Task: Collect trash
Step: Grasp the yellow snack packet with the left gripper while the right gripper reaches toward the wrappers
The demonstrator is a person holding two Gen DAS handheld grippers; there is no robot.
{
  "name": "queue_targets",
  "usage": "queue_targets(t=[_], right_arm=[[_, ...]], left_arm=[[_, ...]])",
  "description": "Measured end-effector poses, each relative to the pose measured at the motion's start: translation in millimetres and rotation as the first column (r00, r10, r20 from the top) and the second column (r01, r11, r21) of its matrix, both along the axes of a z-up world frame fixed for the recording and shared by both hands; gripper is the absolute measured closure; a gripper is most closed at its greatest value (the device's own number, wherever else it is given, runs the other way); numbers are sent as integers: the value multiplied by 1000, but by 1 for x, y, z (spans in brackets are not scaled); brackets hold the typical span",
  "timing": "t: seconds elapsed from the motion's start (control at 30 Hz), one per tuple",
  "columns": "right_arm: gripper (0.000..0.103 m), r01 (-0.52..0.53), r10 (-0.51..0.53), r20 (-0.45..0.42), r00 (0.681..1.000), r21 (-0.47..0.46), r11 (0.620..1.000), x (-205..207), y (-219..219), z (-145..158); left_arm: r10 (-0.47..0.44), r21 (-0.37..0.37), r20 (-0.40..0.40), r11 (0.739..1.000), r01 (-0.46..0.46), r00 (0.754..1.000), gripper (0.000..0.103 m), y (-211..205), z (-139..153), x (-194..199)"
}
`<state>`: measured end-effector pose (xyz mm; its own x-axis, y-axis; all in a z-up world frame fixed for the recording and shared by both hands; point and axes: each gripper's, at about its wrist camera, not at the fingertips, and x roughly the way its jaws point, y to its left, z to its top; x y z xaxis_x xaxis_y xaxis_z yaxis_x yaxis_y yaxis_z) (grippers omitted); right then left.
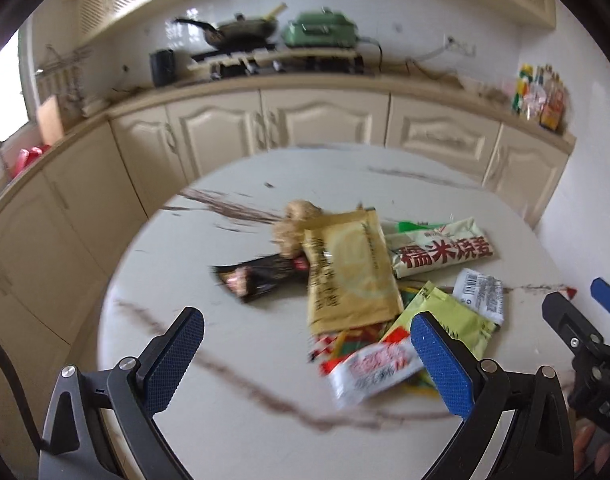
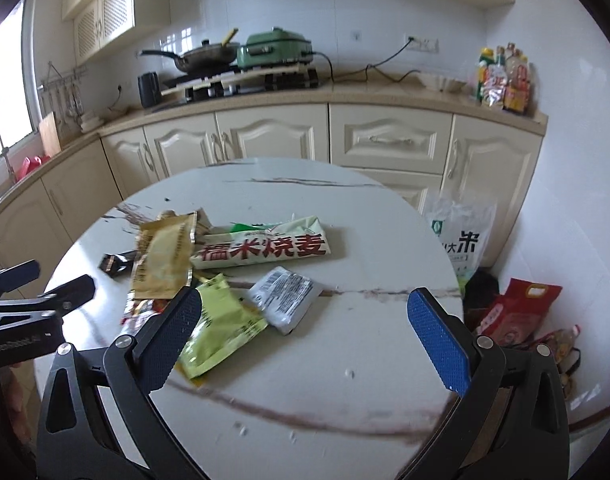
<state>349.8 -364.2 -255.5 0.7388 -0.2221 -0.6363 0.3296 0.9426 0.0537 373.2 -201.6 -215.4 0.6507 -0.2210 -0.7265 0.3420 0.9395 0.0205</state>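
A pile of empty wrappers lies on the round white marble table [image 1: 233,360] [image 2: 345,360]. It holds a gold pouch [image 1: 351,276] [image 2: 163,258], a pale green pack with red characters [image 1: 441,250] [image 2: 265,246], a black wrapper [image 1: 257,276] [image 2: 115,262], a lime green packet [image 1: 453,316] [image 2: 221,328], a silver sachet [image 1: 481,294] [image 2: 287,296] and a red-white wrapper [image 1: 369,368]. A ginger root [image 1: 297,226] lies behind the gold pouch. My left gripper [image 1: 307,360] is open and empty, above the near side of the pile. My right gripper [image 2: 305,340] is open and empty, right of the pile.
Cream kitchen cabinets [image 2: 273,136] curve behind the table, with a wok [image 2: 203,56], a green cooker [image 2: 275,50] and bottles [image 2: 503,80] on the counter. Rice bags [image 2: 461,236] and a red bag [image 2: 517,310] sit on the floor to the table's right.
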Motion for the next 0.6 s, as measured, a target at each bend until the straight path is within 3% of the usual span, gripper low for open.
queue_targets(t=[0.1,0.3,0.5,0.6], right_arm=[[0,-6,6,-25,1000,7,1000,17,-11,-6],[0,-26,28,-57,998,31,999,45,-28,-15],[0,-42,46,-69,997,55,998,61,-35,-23],[0,-52,57,-78,995,67,996,67,-34,-29]], left_arm=[[-11,25,-62,1000,13,998,1,-22,-14,39],[2,-9,-195,1000,-4,981,1,-35,-35,92],[22,-5,-185,1000,-23,982,5,-39,-43,120],[24,-7,-162,1000,-26,987,21,-39,-45,127]])
